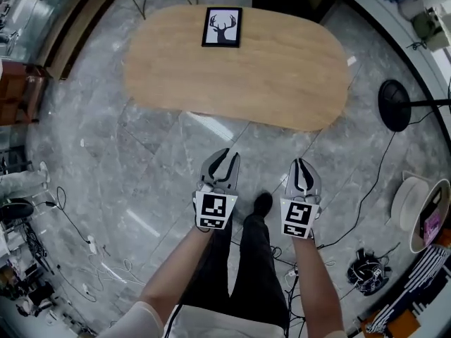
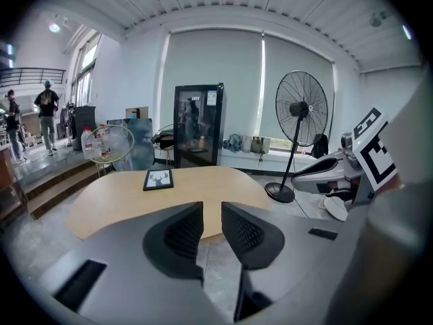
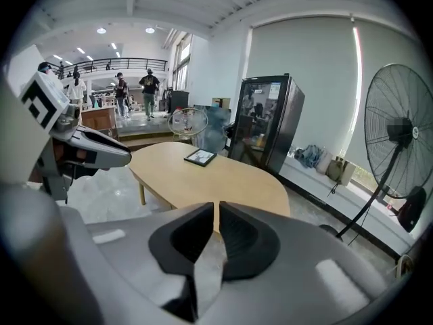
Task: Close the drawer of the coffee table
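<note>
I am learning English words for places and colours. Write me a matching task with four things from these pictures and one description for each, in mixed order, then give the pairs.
Things:
1. coffee table
2. deer picture
3. fan base
4. left gripper

Descriptions:
A. black disc on the floor, right of the table in the head view
B. held above the floor, nothing between its jaws
C. light wood, oval top
D. lies flat on the table, near its far edge

Pairs: 1-C, 2-D, 3-A, 4-B

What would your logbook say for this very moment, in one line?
left tongs: slightly apart, empty | right tongs: nearly shut, empty | both over floor, short of coffee table | table's near edge: nothing pulled out
</note>
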A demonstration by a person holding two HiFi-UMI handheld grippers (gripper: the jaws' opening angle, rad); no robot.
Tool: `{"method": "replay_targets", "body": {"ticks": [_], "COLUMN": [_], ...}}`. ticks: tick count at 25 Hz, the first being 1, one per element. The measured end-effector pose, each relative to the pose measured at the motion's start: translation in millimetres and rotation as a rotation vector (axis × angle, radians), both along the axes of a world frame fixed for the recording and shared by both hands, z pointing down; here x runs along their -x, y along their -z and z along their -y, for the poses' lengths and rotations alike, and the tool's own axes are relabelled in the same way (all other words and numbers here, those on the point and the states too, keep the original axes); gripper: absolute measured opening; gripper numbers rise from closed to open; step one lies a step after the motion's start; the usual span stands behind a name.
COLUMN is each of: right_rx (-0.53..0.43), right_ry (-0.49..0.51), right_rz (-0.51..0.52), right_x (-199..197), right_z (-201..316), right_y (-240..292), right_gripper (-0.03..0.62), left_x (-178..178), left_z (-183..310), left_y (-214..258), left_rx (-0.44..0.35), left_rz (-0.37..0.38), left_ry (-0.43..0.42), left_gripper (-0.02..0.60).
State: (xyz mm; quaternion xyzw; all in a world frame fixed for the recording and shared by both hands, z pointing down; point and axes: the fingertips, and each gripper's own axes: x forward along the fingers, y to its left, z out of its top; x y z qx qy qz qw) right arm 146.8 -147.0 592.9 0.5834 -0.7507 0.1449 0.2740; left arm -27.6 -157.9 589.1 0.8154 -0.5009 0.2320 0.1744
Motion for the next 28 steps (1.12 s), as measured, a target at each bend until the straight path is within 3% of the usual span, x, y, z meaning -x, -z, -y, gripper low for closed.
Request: {"method": "replay_targets", "body": {"ticks": [4,12,19,28], "right_rx": [-0.030,-0.080,-0.149,-0.238], "right_ry": [-0.007,0.043,0.053,0.149], "right_rz": [0.007,0.059,0.135,0.166], "right_x": [7.2,27.0,22.6,18.2], "right_z": [-7.9,-30.5,-41.4,-50.8], "right_y": [52.9,179.7,278.7,373.0], "right_gripper": [0.018,0.011,0.011,0.011], "left_x": [17.3,28.6,18.8,1.8], "left_z": [-1.1,-27.5,-39.4,-40.8], "left_y": [58.0,179.8,263.1,360.9], "left_rx": [-0.033,-0.074,-0.111,-0.161], "left_rz": [-0.013,-0.044,-0.102,-0.188], "left_ry": [0.031,0.036,0.020,-0.004], "left_gripper": [0.046,0.020,0.006,0.006]}}
